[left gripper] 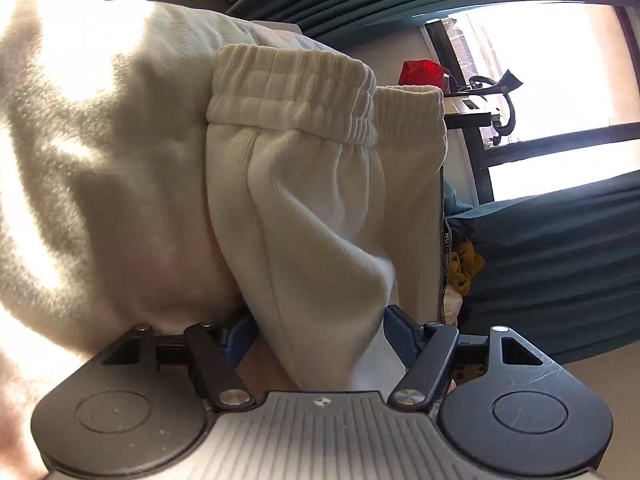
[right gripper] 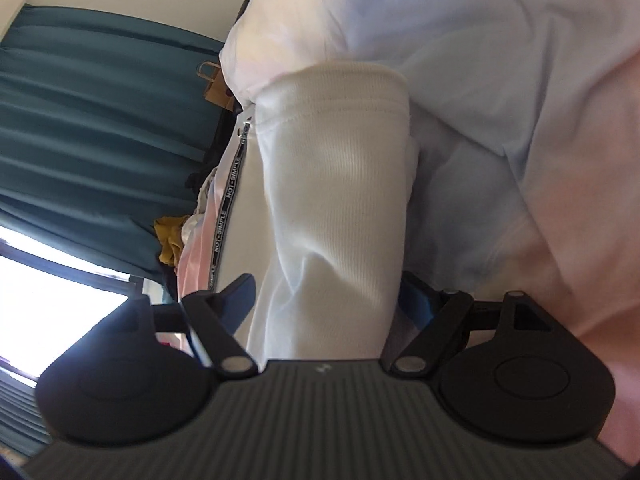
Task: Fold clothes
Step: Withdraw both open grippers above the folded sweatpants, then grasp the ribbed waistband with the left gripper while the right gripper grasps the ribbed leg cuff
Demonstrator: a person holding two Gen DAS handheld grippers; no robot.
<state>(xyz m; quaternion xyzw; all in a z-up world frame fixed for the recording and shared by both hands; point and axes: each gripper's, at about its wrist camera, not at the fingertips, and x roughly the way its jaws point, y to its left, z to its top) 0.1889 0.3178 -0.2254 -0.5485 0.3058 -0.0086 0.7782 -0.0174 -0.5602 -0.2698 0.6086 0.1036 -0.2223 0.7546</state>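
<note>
Behind the gripped fabric, teal curtains (right gripper: 100,128) hung beside a bright window (left gripper: 560,76), with a red object (left gripper: 424,74) near the window frame and a mustard-yellow cloth (right gripper: 172,240) lying in a heap at the curtain's foot. A brown paper bag (right gripper: 216,88) stood against the pale wall. No supporting surface could be identified in either view. The cream garment (left gripper: 304,184) filled the centre of both views, held up in front of the cameras. Its gathered elastic cuff (left gripper: 288,96) showed in the left wrist view, and a black tape printed with white letters (right gripper: 226,204) ran along one edge beside a zip. The left gripper (left gripper: 320,328) had its blue fingers (left gripper: 400,332) clamped on a fold of the garment. The right gripper (right gripper: 328,300) likewise pinched a ribbed section between its jaws.
</note>
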